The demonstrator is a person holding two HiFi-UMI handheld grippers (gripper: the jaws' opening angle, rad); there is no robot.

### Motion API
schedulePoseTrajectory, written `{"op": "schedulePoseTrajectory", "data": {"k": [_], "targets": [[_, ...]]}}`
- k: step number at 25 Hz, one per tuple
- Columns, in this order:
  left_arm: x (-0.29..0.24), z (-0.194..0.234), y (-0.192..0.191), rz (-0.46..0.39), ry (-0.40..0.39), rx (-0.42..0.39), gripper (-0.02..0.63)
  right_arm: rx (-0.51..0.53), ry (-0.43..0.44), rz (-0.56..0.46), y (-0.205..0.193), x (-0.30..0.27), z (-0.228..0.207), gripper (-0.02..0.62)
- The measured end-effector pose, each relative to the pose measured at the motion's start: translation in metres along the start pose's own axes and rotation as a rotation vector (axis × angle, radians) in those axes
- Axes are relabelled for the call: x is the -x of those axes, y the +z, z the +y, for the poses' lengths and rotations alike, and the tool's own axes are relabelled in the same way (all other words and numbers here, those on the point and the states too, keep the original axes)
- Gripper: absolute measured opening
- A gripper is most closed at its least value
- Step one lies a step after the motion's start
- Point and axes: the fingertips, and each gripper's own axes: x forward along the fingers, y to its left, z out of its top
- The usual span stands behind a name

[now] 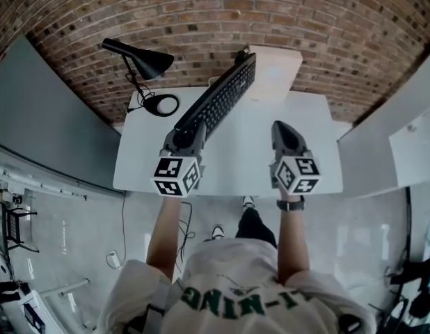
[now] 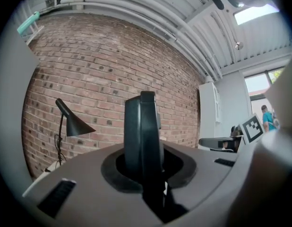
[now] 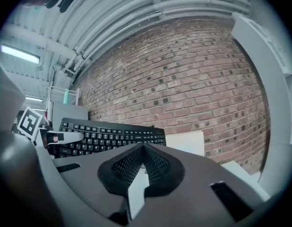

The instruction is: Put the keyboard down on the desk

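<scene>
The black keyboard (image 1: 218, 103) is lifted over the white desk (image 1: 236, 169), turned up on its long edge and reaching away toward the brick wall. My left gripper (image 1: 189, 134) is shut on its near end. In the left gripper view the keyboard (image 2: 142, 131) stands edge-on between the pads. My right gripper (image 1: 284, 136) hovers to the right of the keyboard, shut and holding nothing. From the right gripper view (image 3: 143, 149) the keyboard's keys (image 3: 108, 135) face me, with the left gripper (image 3: 58, 137) clamped on its end.
A black desk lamp (image 1: 142, 60) stands at the desk's back left, its round base (image 1: 163, 105) beside the keyboard's path. A white box (image 1: 277, 72) sits at the back against the brick wall. Grey partitions flank the desk on both sides.
</scene>
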Motion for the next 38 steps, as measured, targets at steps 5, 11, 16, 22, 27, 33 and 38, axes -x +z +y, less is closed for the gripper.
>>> {"op": "schedulePoseTrajectory", "data": {"k": [5,11,16,22,27,33,38], "targets": [[-0.006,0.010,-0.028,0.010,-0.091,0.105,0.066,0.017,0.024,0.024,-0.012,-0.011,0.002,0.003],[-0.015,0.016,-0.064,0.074,-0.171,0.160,0.066,0.001,0.023,0.061,-0.033,-0.015,0.006,0.003],[-0.028,0.006,-0.100,0.142,-0.245,0.206,0.066,-0.020,0.030,0.092,-0.053,-0.020,0.006,0.003],[-0.043,-0.011,-0.150,0.211,-0.382,0.382,0.066,-0.047,0.050,0.137,-0.080,-0.026,0.006,0.003],[-0.060,-0.020,-0.185,0.283,-0.452,0.502,0.066,-0.065,0.042,0.176,-0.099,-0.027,-0.002,0.003],[-0.080,-0.016,-0.221,0.381,-0.505,0.550,0.066,-0.075,0.051,0.187,-0.124,-0.028,-0.011,0.003],[-0.092,-0.011,-0.255,0.454,-0.539,0.623,0.066,-0.057,0.063,0.202,-0.142,-0.030,-0.015,0.003]]}}
